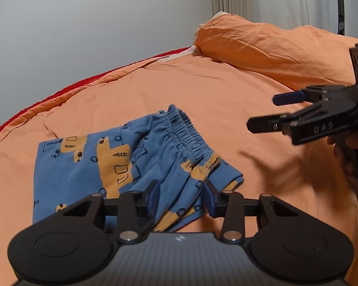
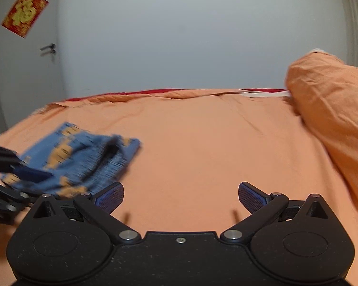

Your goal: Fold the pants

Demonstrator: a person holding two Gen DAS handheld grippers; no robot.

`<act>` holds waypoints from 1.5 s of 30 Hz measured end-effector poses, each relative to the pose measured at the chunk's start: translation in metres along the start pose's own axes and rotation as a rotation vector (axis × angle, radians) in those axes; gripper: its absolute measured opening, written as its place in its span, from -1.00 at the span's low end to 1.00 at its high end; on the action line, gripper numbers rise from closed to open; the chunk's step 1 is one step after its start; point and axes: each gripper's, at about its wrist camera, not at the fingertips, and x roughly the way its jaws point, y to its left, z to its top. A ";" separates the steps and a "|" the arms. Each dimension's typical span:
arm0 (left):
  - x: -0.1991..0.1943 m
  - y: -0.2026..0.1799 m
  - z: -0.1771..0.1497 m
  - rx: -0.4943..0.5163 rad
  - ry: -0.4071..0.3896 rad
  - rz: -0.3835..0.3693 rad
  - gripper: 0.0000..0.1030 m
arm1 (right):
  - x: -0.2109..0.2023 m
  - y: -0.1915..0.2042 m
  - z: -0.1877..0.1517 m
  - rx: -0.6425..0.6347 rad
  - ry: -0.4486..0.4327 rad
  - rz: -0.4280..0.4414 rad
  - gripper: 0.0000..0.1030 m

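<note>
Pants [image 1: 121,164] lie folded between spread left gripper [image 1: 182,196] fingers; right gripper [image 2: 181,197] gapes beside them

Home bedroom, orange bed sheet [image 2: 202,131], pillow [image 1: 262,45]

The left gripper [image 1: 181,196] tilts downward with fingers parted; the right gripper [image 2: 181,197], further right, holds its fingers wide apart.

The left wrist view looks steeply down past the left gripper [image 1: 181,194], close above the pants [image 1: 112,166] on the bed [image 1: 214,90]. The right wrist view faces flatter across the bed toward the wall [image 2: 191,35]. Both share the pants, pillow [image 1: 262,45] and bed.
</note>
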 end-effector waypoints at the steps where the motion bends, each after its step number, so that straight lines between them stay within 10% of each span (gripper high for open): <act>1: 0.001 0.001 -0.001 0.010 0.005 0.000 -0.18 | 0.001 0.003 0.005 0.009 0.003 0.042 0.86; 9: -0.003 0.004 -0.008 0.030 -0.006 -0.019 -0.37 | 0.036 0.043 0.034 0.023 0.132 0.282 -0.12; 19: -0.013 0.002 -0.004 0.061 -0.045 -0.030 -0.92 | 0.051 0.051 0.043 0.088 0.205 0.270 -0.92; 30: -0.012 0.001 -0.019 0.075 -0.021 -0.066 -0.82 | 0.042 0.044 0.023 0.119 0.246 0.233 -0.82; 32: -0.023 0.011 -0.017 0.011 -0.038 -0.094 -0.65 | 0.034 0.047 0.027 0.088 0.226 0.211 -0.56; 34: -0.036 0.026 -0.017 -0.075 -0.068 -0.092 0.12 | 0.025 0.051 0.031 0.036 0.190 0.180 -0.34; 36: -0.046 0.042 -0.017 -0.177 -0.124 -0.028 0.46 | 0.021 0.057 0.034 -0.015 0.154 0.144 -0.02; 40: -0.033 0.068 -0.016 -0.294 -0.059 0.139 0.46 | 0.030 0.080 0.033 -0.078 0.118 0.096 0.31; 45: -0.026 0.060 -0.037 -0.163 0.012 0.258 0.57 | 0.037 0.101 0.003 -0.279 0.171 -0.005 0.46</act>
